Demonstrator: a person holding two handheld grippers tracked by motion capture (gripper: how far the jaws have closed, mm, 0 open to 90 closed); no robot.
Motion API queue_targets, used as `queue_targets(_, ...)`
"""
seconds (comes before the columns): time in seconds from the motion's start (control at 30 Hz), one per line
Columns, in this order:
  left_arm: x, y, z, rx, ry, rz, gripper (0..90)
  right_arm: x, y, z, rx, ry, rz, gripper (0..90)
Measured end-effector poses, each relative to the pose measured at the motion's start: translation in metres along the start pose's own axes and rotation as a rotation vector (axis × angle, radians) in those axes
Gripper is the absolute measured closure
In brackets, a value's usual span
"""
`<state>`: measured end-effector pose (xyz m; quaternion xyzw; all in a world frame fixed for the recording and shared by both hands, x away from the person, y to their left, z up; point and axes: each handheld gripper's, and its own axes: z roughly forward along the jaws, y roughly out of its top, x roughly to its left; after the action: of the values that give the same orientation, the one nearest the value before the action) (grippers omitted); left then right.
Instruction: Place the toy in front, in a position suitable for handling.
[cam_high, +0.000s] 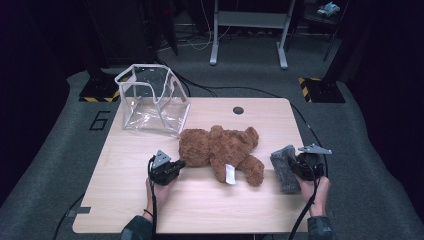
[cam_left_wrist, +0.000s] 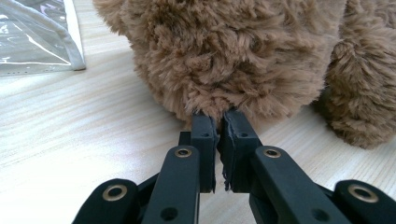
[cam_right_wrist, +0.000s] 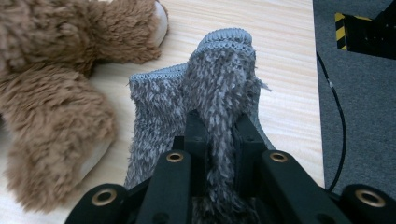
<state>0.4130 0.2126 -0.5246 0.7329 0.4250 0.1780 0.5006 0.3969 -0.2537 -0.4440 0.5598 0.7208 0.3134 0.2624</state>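
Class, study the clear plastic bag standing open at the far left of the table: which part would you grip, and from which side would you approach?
Grip the white-trimmed rim of the clear plastic bag, on the edge nearest the teddy bear, coming down from above. The bag stands with its mouth open and its walls are thin, flexible film, so the stiffened rim probably offers the firmest, narrowest hold for two jaws.

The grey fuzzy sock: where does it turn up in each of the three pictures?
High view: the grey sock is at the table's right side, held in the right gripper.
Left gripper view: not in it; the brown teddy bear is in front.
Right gripper view: the sock is in the centre, pinched between the black jaws.
Shared landmark: the teddy bear, lying mid-table in the high view and at the left in the right gripper view.
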Motion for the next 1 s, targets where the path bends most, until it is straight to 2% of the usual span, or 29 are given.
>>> queue_targets(0.27, 0.0, 0.0, 0.0, 0.002, 0.0, 0.006, 84.2, -0.003, 0.013, 0.018, 0.018, -0.027, 0.028, 79.6)
queue_targets(0.53, 0.0, 0.0, 0.0, 0.001, 0.0, 0.004, 84.2, 0.001, 0.024, 0.036, 0.03, -0.05, 0.036, 79.0)
queue_targets(0.57, 0.0, 0.0, 0.0, 0.0, -0.001, 0.004, 84.2, 0.003, 0.026, 0.042, 0.041, -0.053, 0.049, 78.7)
queue_targets(0.73, 0.0, 0.0, 0.0, 0.0, 0.0, 0.005, 84.2, 0.005, 0.028, 0.053, 0.057, -0.065, 0.041, 78.1)
queue_targets(1.0, 0.0, 0.0, 0.0, 0.002, 0.0, 0.005, 84.2, 0.004, 0.029, 0.068, 0.078, -0.084, 0.065, 77.6)
